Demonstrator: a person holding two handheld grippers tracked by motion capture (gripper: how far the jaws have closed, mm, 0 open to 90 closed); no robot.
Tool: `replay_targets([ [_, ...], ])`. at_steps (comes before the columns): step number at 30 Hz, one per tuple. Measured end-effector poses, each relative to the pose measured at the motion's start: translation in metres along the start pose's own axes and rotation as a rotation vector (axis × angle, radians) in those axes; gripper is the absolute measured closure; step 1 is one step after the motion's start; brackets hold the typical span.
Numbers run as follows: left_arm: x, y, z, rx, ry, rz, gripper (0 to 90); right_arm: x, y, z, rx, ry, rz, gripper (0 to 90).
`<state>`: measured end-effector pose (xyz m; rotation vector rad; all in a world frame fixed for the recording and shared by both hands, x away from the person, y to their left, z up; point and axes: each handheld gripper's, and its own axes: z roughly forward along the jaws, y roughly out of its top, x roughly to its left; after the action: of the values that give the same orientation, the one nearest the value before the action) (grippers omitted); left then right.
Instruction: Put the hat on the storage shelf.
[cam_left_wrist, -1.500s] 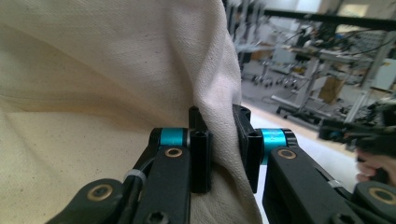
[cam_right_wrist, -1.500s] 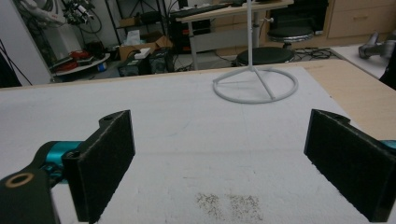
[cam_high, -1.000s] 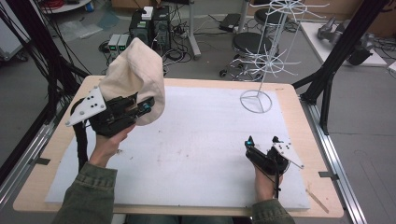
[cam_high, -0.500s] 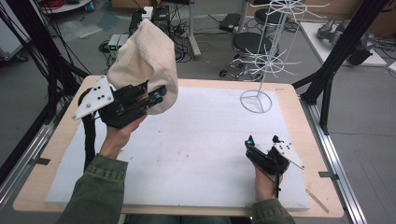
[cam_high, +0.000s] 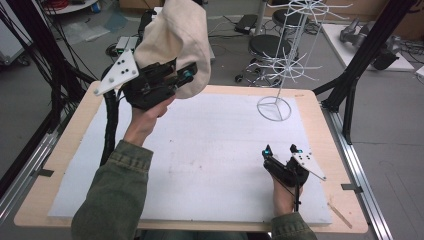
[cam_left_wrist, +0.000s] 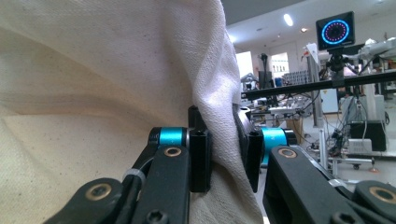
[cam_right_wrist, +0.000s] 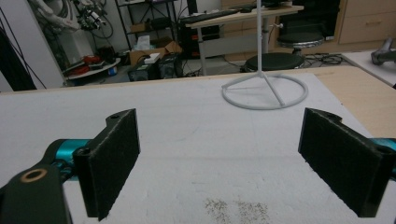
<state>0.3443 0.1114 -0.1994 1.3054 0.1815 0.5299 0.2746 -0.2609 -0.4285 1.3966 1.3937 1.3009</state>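
**Cream cloth raised in my left gripper**

At upper left of the high view, my left gripper (cam_high: 186, 76) pinches a fold of the coarse-woven cream cloth (cam_high: 177, 37), which billows in soft folds above the white foam-covered table (cam_high: 210, 150). At lower right, my right gripper (cam_high: 281, 149) rests with jaws spread, empty. A white wire rack (cam_high: 292, 55) stands upper right.

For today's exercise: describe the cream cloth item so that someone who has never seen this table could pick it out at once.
Start at the wooden table with its white mat, then go to its far left corner, where the left gripper is raised above the surface. Pinched between its black jaws hangs the cream cloth, a soft, rumpled woven piece. It is the one fabric thing here; the white wire rack beside it is stiff and thin.
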Motion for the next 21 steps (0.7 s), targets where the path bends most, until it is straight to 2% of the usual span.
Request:
replay_targets([
  [8, 0.006, 0.004, 0.043, 0.008, -0.038, 0.003, 78.2, -0.001, 0.001, -0.004, -0.017, -0.011, -0.006, 11.6],
  [10, 0.007, 0.005, 0.058, 0.003, -0.062, 0.003, 78.2, 0.000, 0.000, -0.004, -0.008, -0.008, -0.006, 11.6],
  [15, 0.008, 0.010, 0.076, 0.004, -0.091, 0.019, 78.0, 0.002, -0.001, -0.005, 0.008, -0.008, -0.034, 11.6],
  [18, 0.008, 0.014, 0.096, 0.004, -0.113, 0.026, 78.1, 0.002, -0.001, -0.006, -0.003, -0.010, -0.044, 11.6],
  [19, 0.008, 0.014, 0.096, 0.004, -0.113, 0.026, 78.1, 0.001, 0.000, -0.006, -0.005, -0.011, -0.052, 11.6],
  [21, 0.008, 0.015, 0.106, 0.002, -0.127, 0.031, 78.0, 0.001, -0.001, -0.006, 0.000, -0.010, -0.044, 11.5],
])
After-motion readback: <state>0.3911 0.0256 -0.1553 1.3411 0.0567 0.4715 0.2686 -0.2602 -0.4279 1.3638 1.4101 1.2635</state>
